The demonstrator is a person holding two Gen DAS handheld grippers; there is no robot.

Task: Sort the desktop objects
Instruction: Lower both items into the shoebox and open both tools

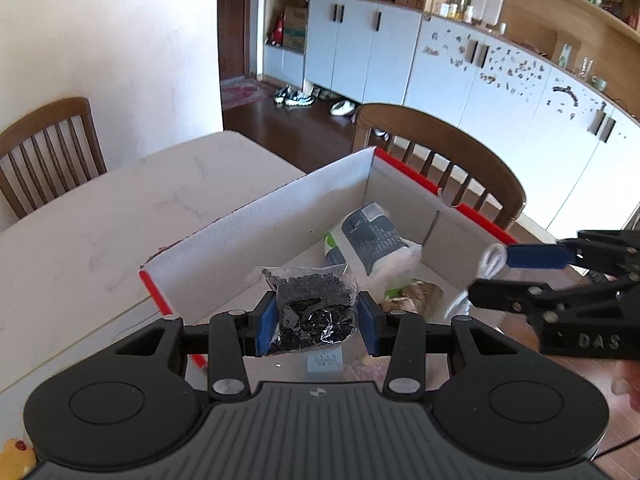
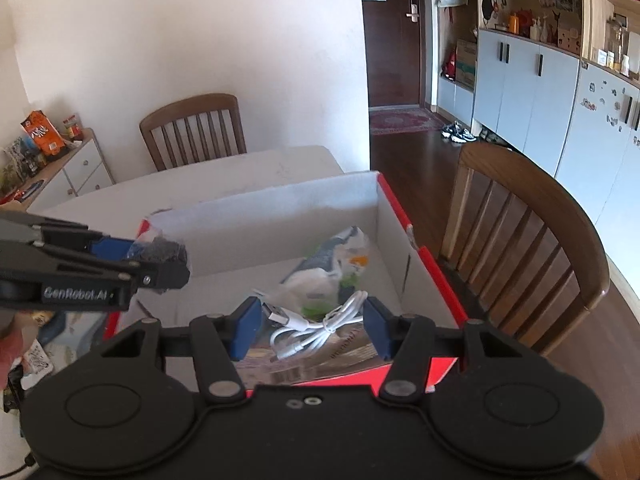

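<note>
My left gripper is shut on a clear bag of small black parts, held over the near end of an open cardboard box with white walls and red outsides. In the right wrist view the same gripper comes in from the left with the bag. My right gripper holds a coiled white USB cable between its blue pads, above the box. From the left wrist view it reaches in at the right with a cable loop at its tips.
A white and grey soft pack and other packets lie in the box. The box sits on a pale table. Wooden chairs stand behind and to the right. A yellow toy is at the near left.
</note>
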